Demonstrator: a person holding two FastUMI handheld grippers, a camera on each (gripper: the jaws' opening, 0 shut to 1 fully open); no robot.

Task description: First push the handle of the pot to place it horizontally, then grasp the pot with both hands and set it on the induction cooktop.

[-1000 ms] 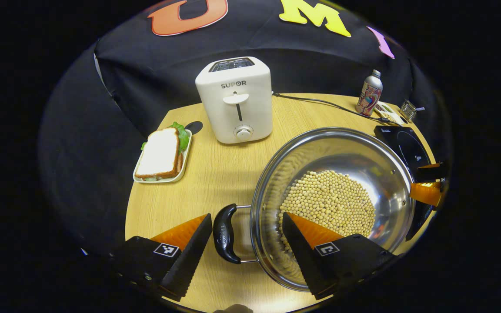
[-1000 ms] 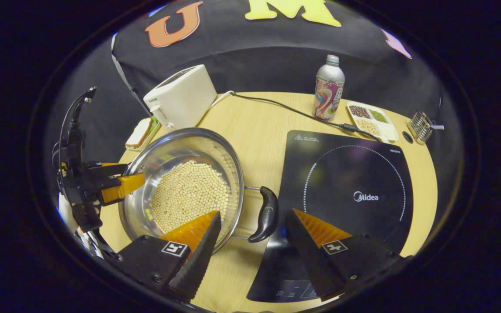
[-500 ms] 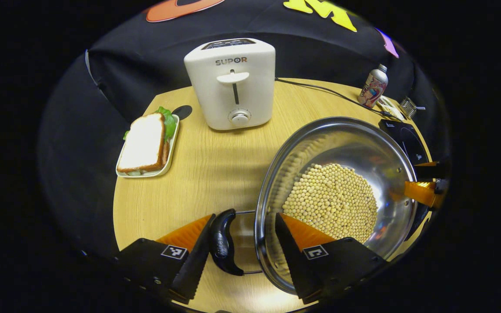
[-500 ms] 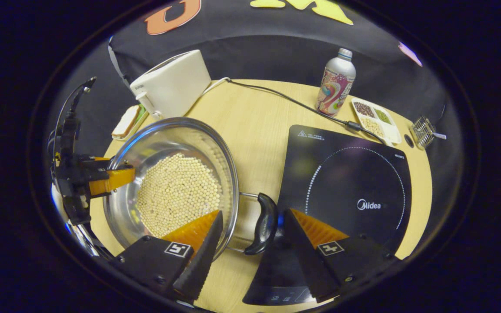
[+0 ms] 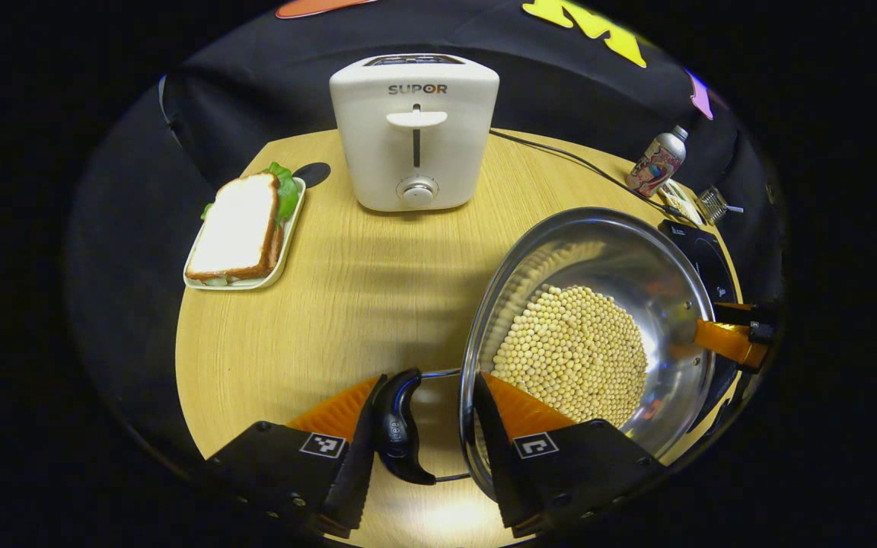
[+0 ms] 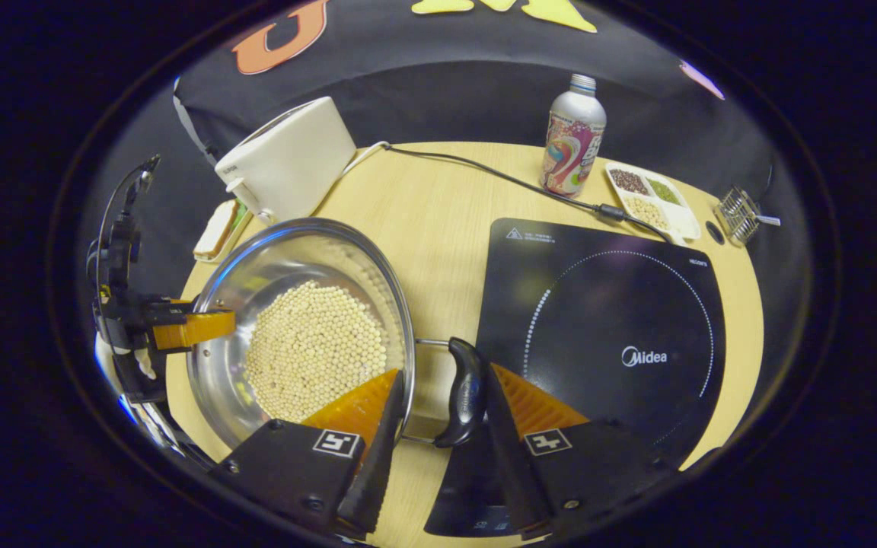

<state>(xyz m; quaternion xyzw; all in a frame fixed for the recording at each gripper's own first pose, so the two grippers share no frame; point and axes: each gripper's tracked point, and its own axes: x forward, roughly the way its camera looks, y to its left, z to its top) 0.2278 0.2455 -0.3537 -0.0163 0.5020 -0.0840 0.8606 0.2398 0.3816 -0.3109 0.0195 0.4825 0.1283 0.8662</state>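
The steel pot sat on the wooden surface, just left of the induction cooktop, and held a heap of pale round beans. A white tray carried a sandwich; a divided dish at the far edge held dark, green and pale grains.

The left tongs were partly closed around the pot's left handle, the outer finger touching it and the inner one reaching over the rim. The right tongs likewise bracketed the right handle, narrowed but not visibly clamped.

A toaster stood behind the pot, its cord running past a bottle. A small wire rack sat at the surface's far right.
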